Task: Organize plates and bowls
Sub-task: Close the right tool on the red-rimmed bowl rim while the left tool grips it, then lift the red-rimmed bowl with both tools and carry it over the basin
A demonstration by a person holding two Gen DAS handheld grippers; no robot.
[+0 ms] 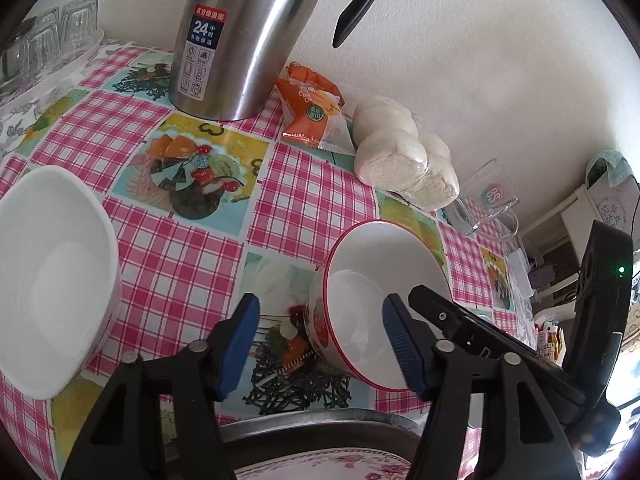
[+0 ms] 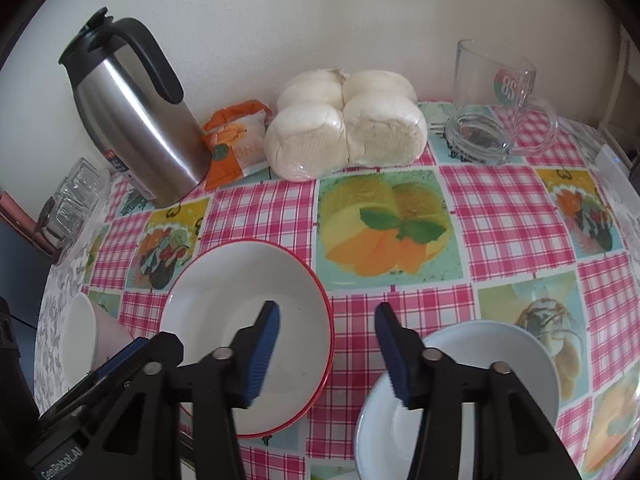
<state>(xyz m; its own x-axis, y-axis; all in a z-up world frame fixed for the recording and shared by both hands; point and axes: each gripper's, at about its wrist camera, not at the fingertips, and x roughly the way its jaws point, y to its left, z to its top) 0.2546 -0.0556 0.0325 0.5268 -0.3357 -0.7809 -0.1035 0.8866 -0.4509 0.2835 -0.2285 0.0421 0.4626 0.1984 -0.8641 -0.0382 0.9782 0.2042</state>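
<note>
A red-rimmed white bowl (image 1: 372,300) stands on the checked tablecloth; it also shows in the right wrist view (image 2: 248,332). My left gripper (image 1: 320,344) is open, its right finger over the bowl's inside, its left finger outside the bowl. A plain white bowl (image 1: 52,280) stands to the left, seen small in the right wrist view (image 2: 88,340). My right gripper (image 2: 328,352) is open and empty, between the red-rimmed bowl and a pale blue-white bowl (image 2: 492,352) at the lower right. A floral plate (image 1: 320,466) on a metal tray lies below the left gripper.
A steel thermos jug (image 1: 240,36) (image 2: 136,120), an orange snack packet (image 1: 312,108) (image 2: 236,144), bagged steamed buns (image 1: 404,152) (image 2: 344,124) and a glass mug (image 1: 484,200) (image 2: 496,104) line the wall. Upturned glasses (image 1: 48,36) (image 2: 72,200) stand far left.
</note>
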